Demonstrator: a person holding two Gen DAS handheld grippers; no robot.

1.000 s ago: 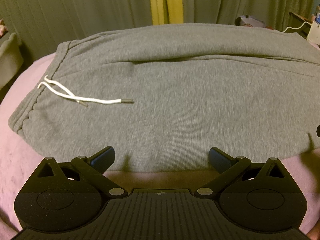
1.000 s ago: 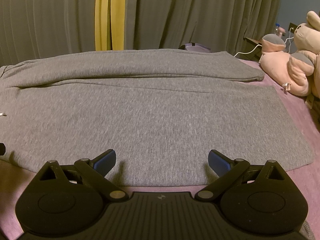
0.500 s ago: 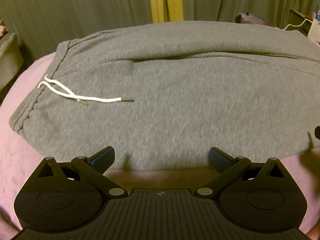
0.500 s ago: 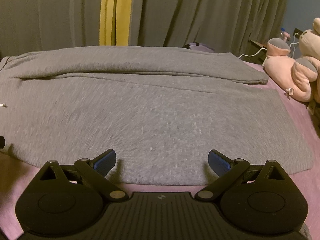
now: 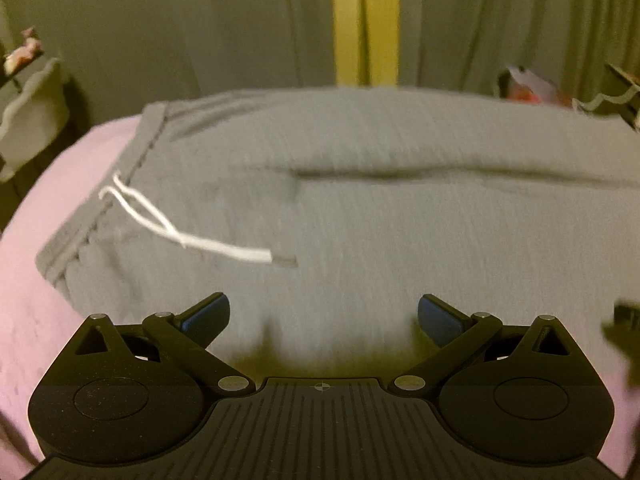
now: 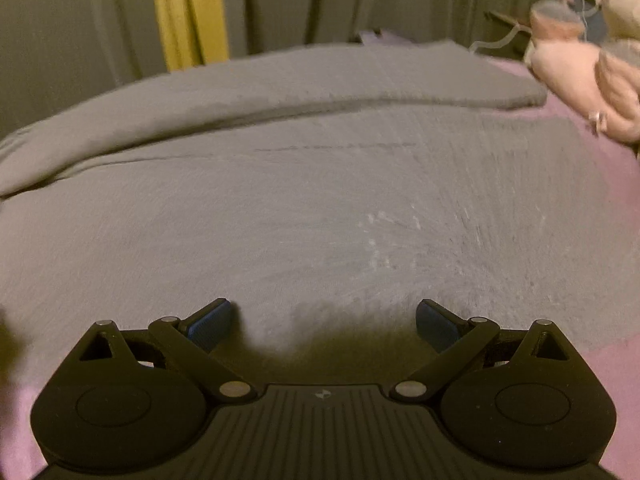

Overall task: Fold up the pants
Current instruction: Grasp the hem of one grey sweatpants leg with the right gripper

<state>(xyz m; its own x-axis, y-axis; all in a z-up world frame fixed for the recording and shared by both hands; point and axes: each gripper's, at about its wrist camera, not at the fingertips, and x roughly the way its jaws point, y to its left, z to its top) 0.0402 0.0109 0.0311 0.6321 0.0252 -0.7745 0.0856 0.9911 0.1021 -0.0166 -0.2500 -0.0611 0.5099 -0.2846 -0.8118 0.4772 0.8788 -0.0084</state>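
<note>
Right now I see the grey knitted sweatpants spread flat across the pink bed cover, lying sideways to me with the legs side by side and a long crease running between them. From the left wrist view, the elastic waistband sits at the left end, and the white drawstring cord trails from it across the fabric, its tip resting on the cloth. My left hand-held gripper hangs low over the near edge of the pants, its blue-padded fingers spread wide apart with nothing between them; whether they touch the cloth I cannot tell, as the picture is blurred. A dark shadow falls on the fabric just under it.

From the right wrist view, my right hand-held gripper sits low over the sweatpants nearer the leg end, its blue pads likewise wide apart and holding nothing. The hem of the far leg ends at the right, with pink bed cover beyond it. A pink and grey plush toy rests on the bed just past that hem, apart from the pants. Behind the bed hang olive-grey curtains with a yellow strip between them.
</note>
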